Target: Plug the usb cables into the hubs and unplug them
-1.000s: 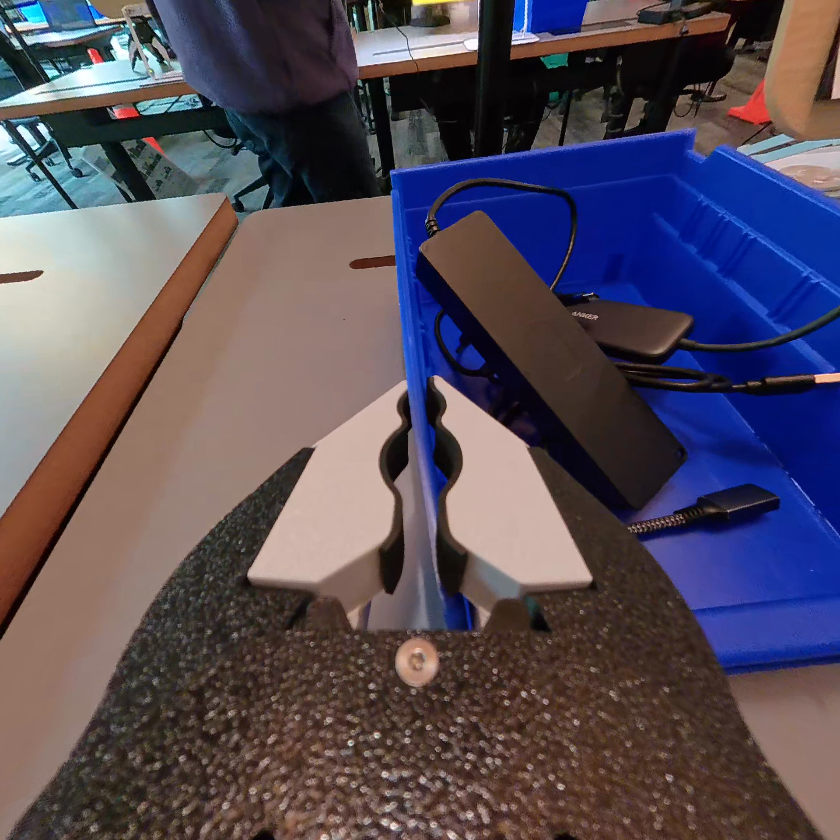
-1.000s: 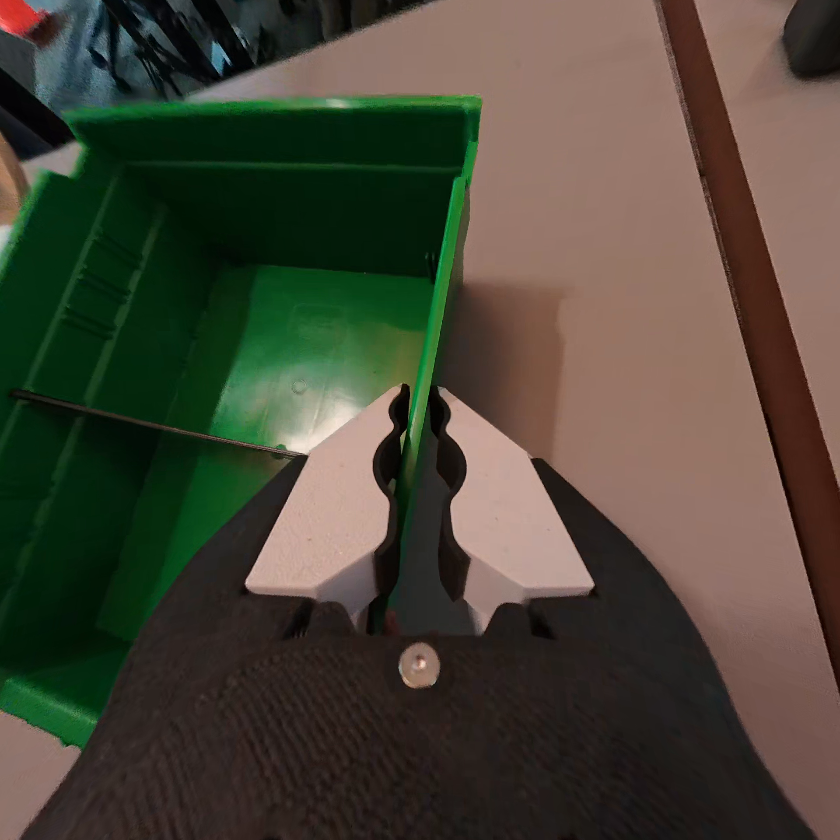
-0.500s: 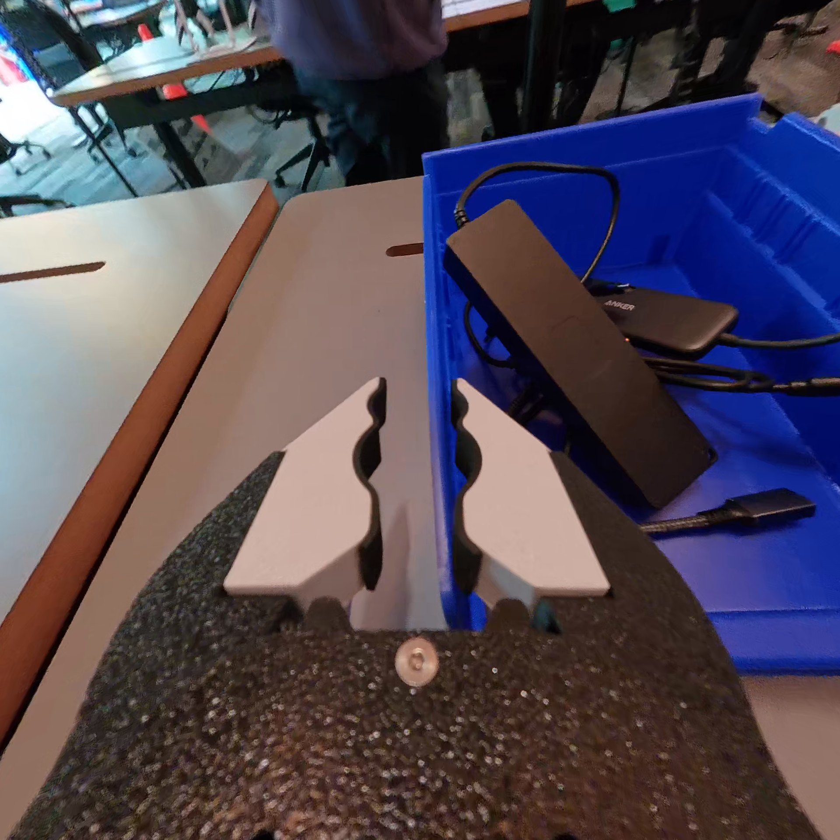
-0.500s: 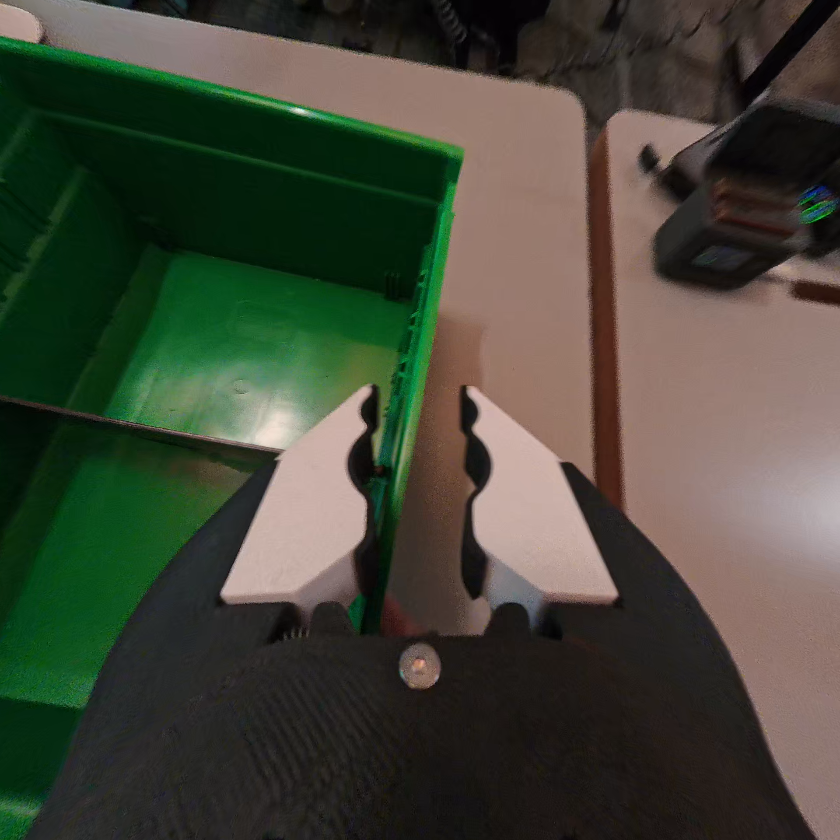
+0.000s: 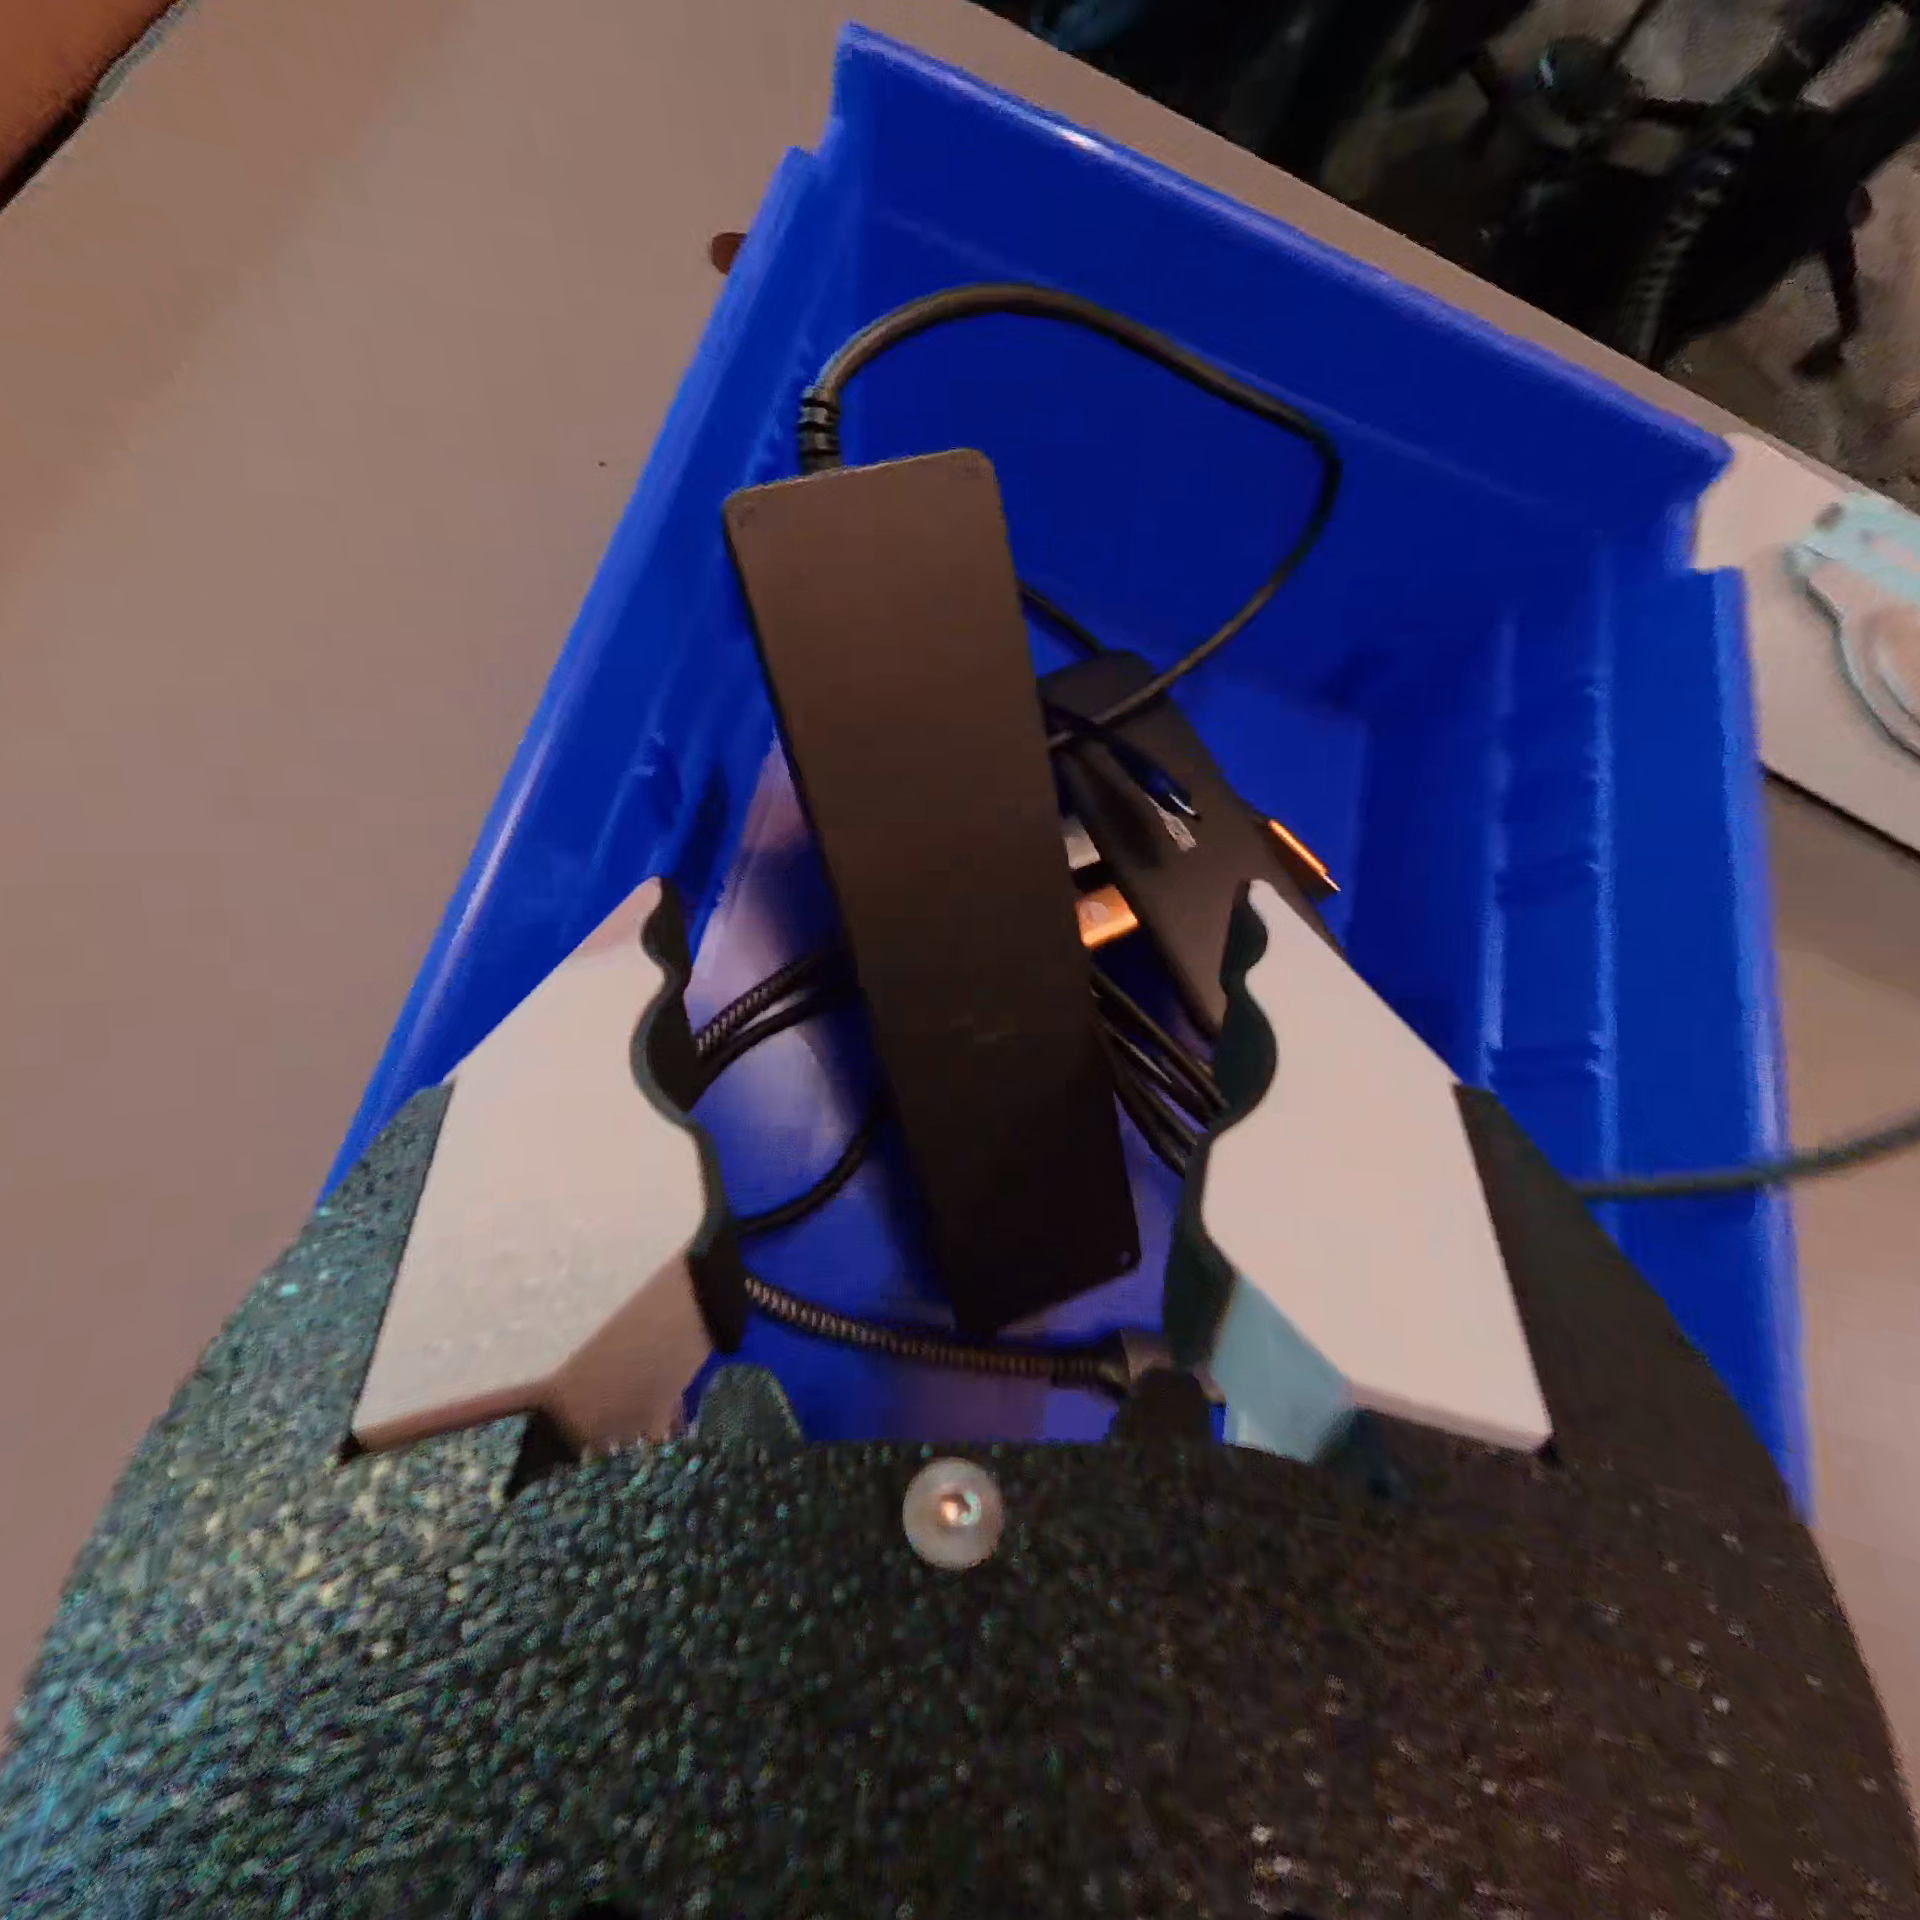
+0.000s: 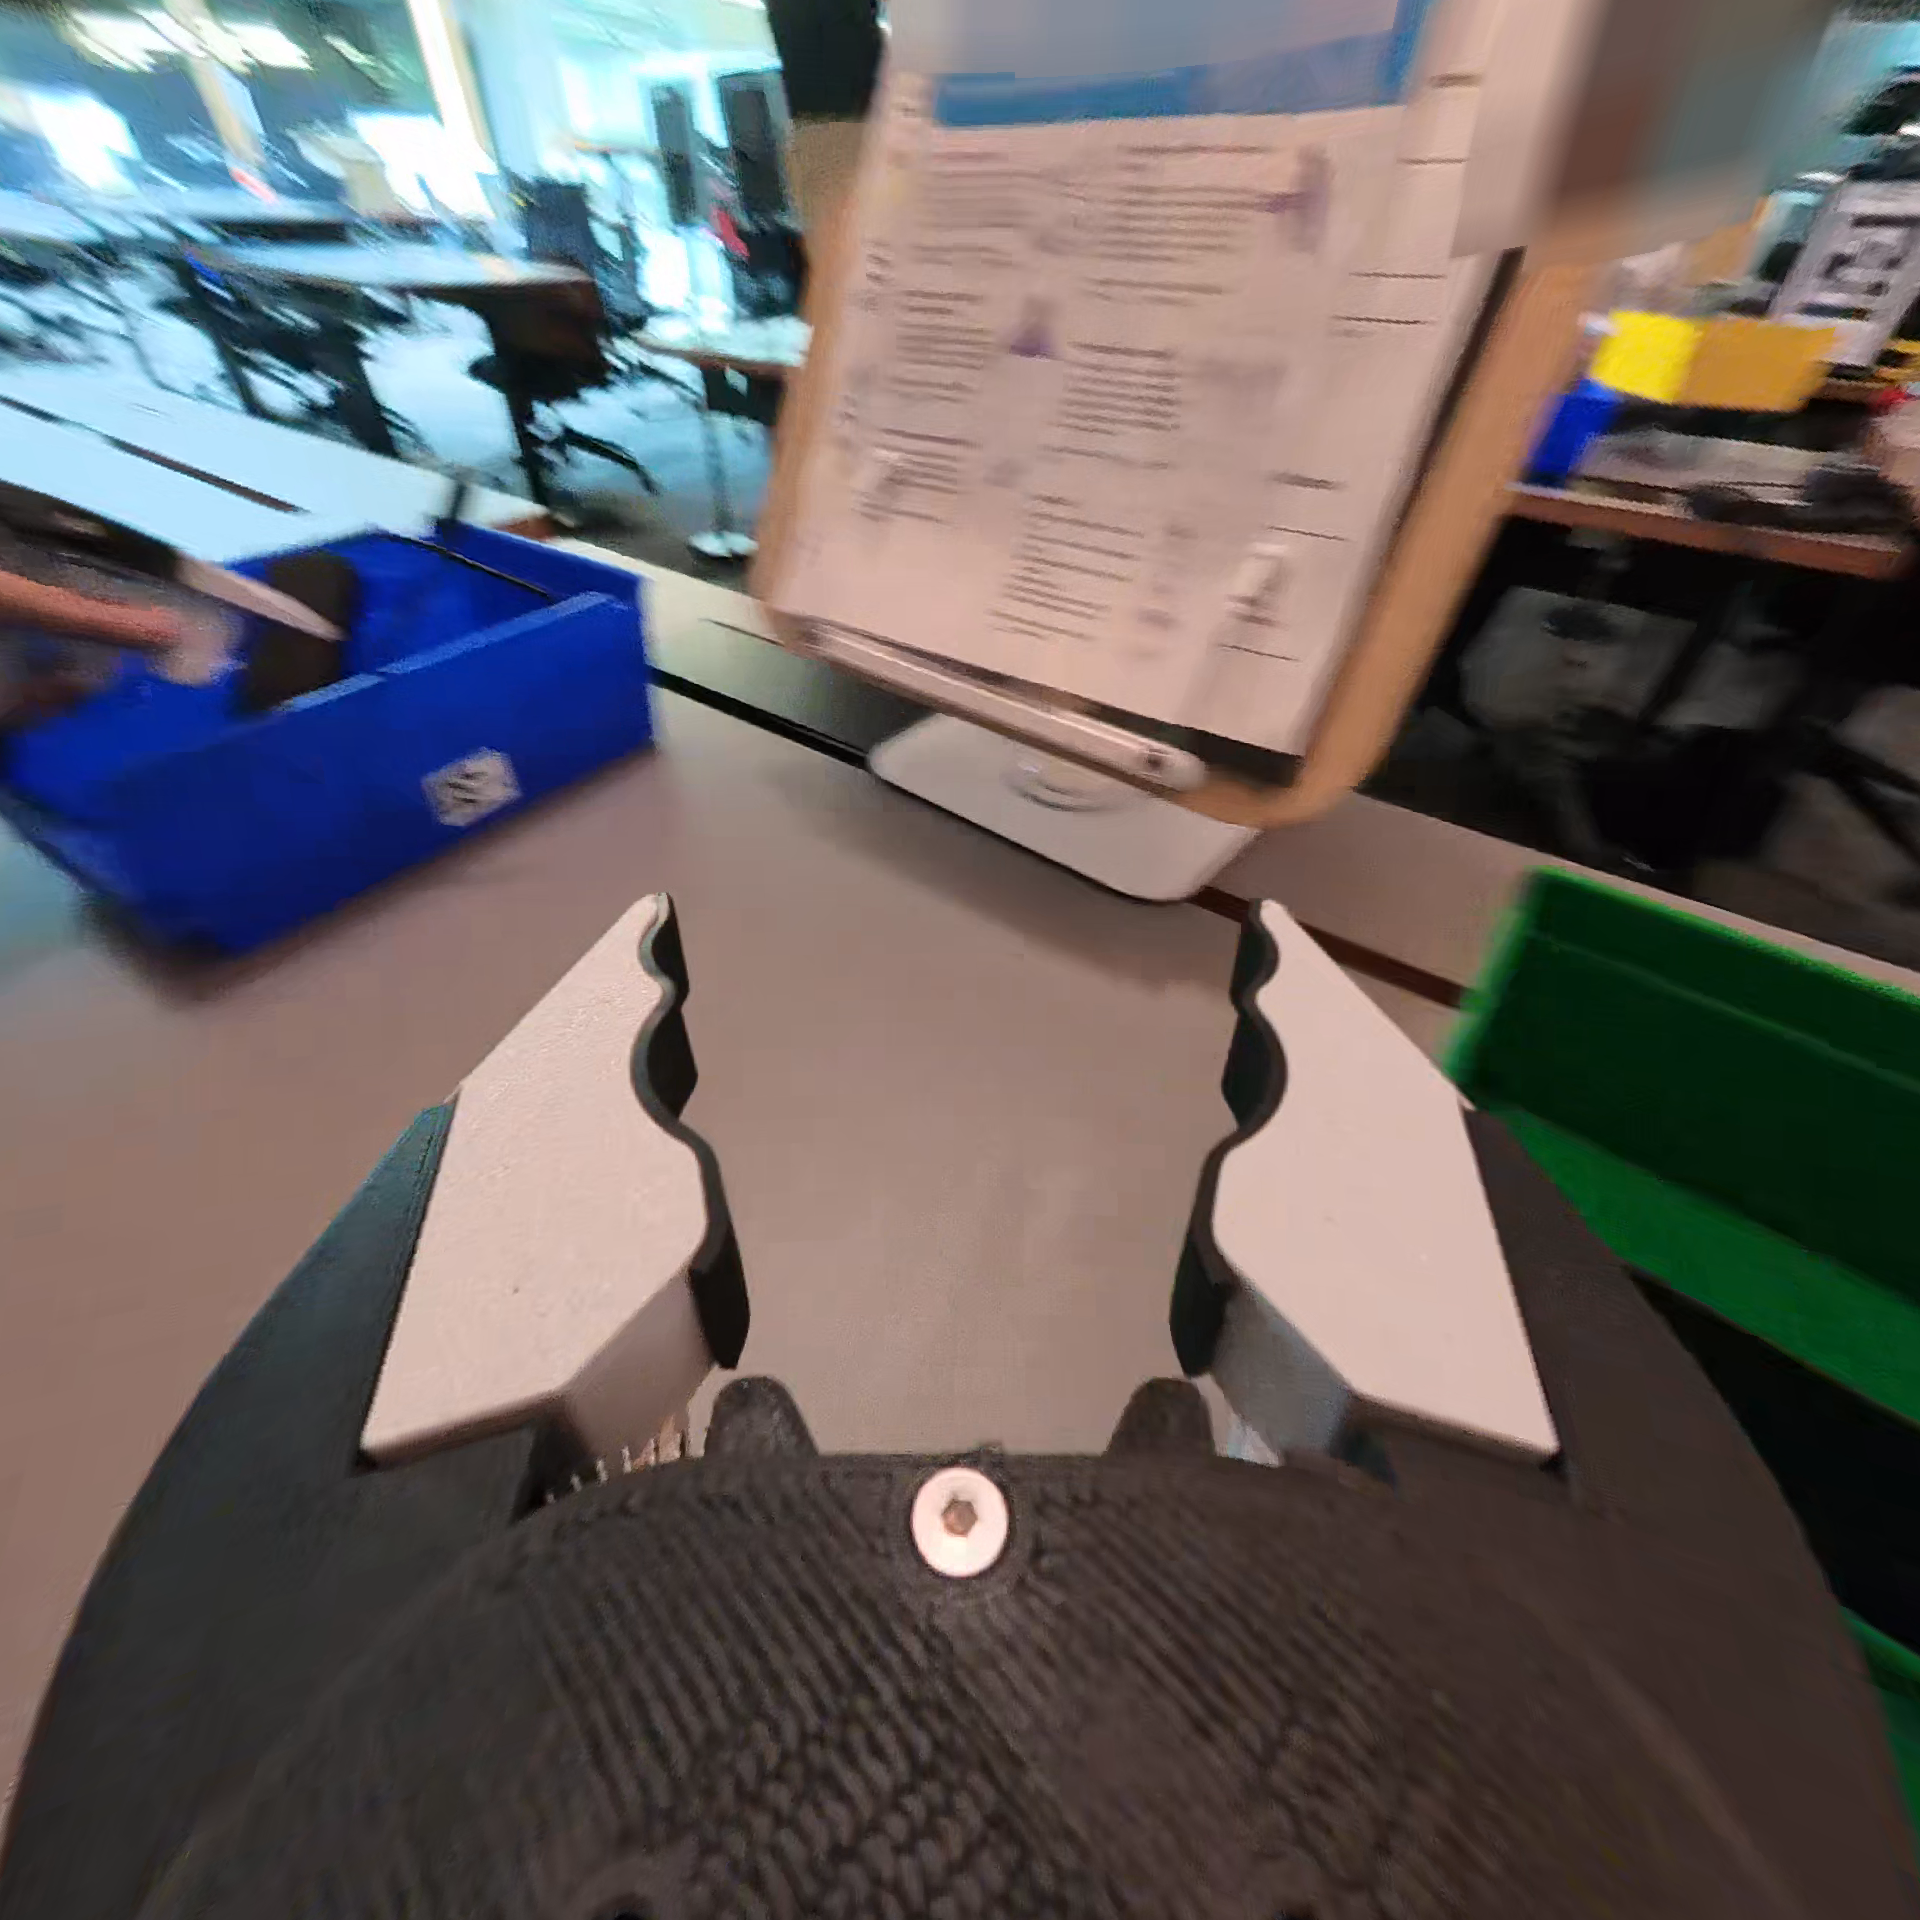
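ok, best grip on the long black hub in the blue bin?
Probably across its long edges near the lower end, from above: the hub leans lengthwise between the open left gripper jaws, cables crowding its right side in the bin.

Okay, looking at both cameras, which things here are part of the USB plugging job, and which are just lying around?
Part of the job:
- long black hub leaning in the blue bin
- smaller black hub behind it
- black cables
- braided cable
- left gripper, open above the bin
- right gripper, open over the table

Just lying about:
- green bin
- paper sheet on a stand
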A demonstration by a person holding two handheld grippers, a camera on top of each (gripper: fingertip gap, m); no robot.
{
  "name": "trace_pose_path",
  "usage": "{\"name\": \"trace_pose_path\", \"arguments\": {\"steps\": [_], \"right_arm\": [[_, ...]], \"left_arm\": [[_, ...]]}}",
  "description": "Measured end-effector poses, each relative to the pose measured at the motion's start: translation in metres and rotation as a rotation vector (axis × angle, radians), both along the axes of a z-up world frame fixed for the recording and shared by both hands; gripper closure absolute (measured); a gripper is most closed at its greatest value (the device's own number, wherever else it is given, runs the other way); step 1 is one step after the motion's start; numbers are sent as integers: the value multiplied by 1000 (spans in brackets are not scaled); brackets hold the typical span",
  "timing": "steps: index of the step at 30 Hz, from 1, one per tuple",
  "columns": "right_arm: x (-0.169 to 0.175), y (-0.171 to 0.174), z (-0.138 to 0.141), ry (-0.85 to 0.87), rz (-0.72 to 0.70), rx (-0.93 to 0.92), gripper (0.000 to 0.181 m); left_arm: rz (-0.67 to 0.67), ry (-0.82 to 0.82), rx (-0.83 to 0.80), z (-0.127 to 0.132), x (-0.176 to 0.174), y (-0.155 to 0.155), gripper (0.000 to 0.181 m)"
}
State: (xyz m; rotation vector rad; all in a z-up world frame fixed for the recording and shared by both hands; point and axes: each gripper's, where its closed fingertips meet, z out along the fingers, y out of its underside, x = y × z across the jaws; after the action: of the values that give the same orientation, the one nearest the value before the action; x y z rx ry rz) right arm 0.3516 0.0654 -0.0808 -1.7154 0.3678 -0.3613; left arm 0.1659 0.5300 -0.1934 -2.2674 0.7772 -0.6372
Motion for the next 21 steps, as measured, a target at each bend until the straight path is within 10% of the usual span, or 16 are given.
{"name": "trace_pose_path", "arguments": {"steps": [13,21], "right_arm": [[-58,50,-62,19,157,-42,76],[-40,34,-63,77,109,13,83]], "left_arm": [[63,142,-62,-49,27,23,109],[-122,74,97,8,33,16,116]]}}
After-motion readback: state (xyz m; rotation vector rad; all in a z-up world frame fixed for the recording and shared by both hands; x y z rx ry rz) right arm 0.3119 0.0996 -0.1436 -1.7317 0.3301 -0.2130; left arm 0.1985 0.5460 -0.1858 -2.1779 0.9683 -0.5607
